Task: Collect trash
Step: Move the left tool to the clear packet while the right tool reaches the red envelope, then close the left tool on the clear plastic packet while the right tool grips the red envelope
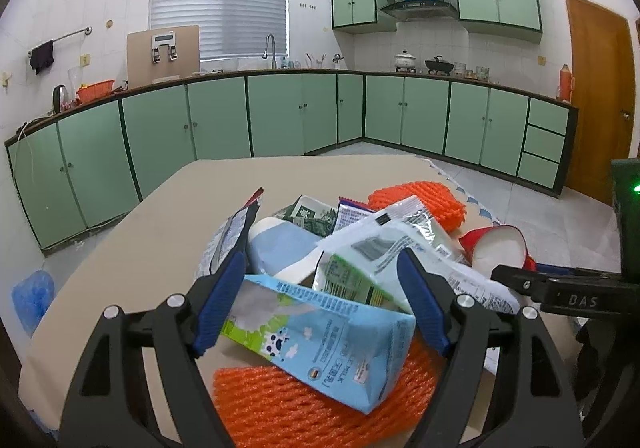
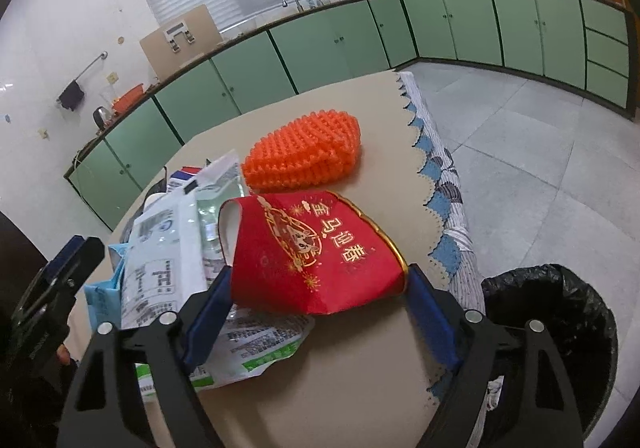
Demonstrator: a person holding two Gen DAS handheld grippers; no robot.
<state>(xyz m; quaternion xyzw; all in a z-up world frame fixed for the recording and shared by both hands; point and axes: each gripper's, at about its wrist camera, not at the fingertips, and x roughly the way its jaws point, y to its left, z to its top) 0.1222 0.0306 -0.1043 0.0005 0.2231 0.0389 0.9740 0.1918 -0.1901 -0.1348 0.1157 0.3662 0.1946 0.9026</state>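
**A:** Kitchen with green cabinets (image 1: 224,116) all round, and a beige-topped table (image 1: 132,232) in the middle where your trash pile sits. What have your tongs got?

**B:** Your left gripper (image 1: 320,288) has its blue pads spread wide on either side of the light-blue milk carton (image 1: 332,340), which lies tilted on an orange foam net (image 1: 288,404) at the near edge. I can't tell whether the pads actually touch the carton; it doesn't look clamped.

**A:** And the right one?

**B:** Your right gripper (image 2: 318,288) is open too, jaws either side of the squashed red paper cup (image 2: 312,260) lying on its side near the table's right edge. Left of the cup there's a heap of white and green wrappers (image 2: 160,260), and beyond it a second orange net (image 2: 308,148) sits apart toward the far edge.

**A:** Bin?

**B:** Black-lined bin (image 2: 560,332) on the floor, just off the table's right edge, below the fringed cloth (image 2: 444,192).
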